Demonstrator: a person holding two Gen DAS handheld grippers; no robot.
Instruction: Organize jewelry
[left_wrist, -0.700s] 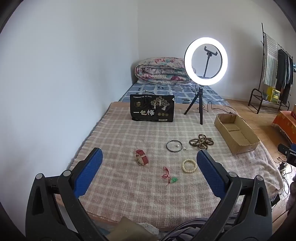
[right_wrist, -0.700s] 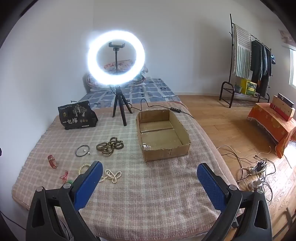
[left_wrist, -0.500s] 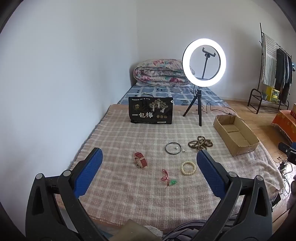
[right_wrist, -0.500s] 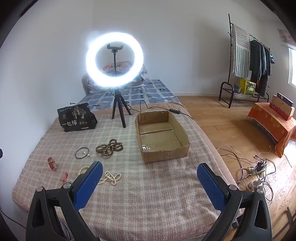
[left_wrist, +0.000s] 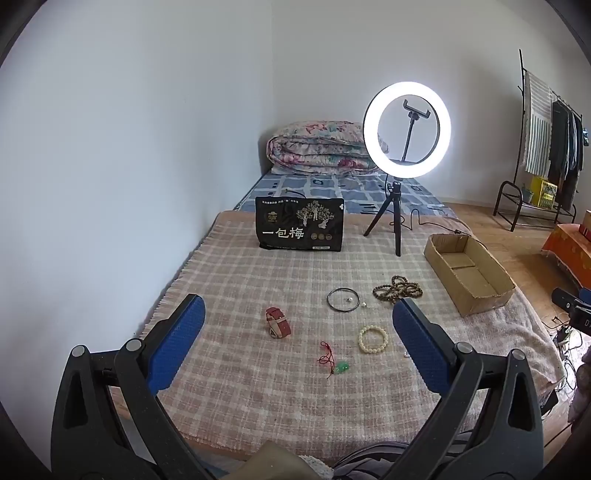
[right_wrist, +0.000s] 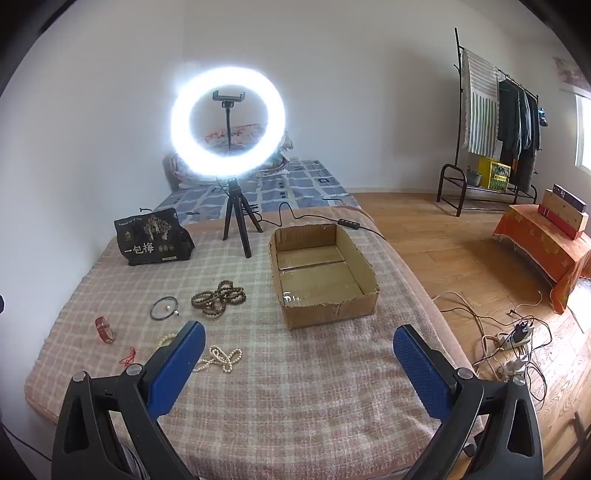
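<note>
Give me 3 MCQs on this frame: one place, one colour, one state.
1. Where is the dark bead strand relative to the cardboard box?
A. inside it
B. on the blanket, to its left
C. under the tripod

2. What colour is the watch strap?
A. red
B. blue
C. white

3. What is the state of the left tool?
A. shut on a bracelet
B. shut on nothing
C. open, holding nothing

Answers:
1 B: the strand lies on the checked blanket, apart from the box.
2 A: the strap is plainly red.
3 C: the blue pads stand wide apart, with nothing gripped.
</note>
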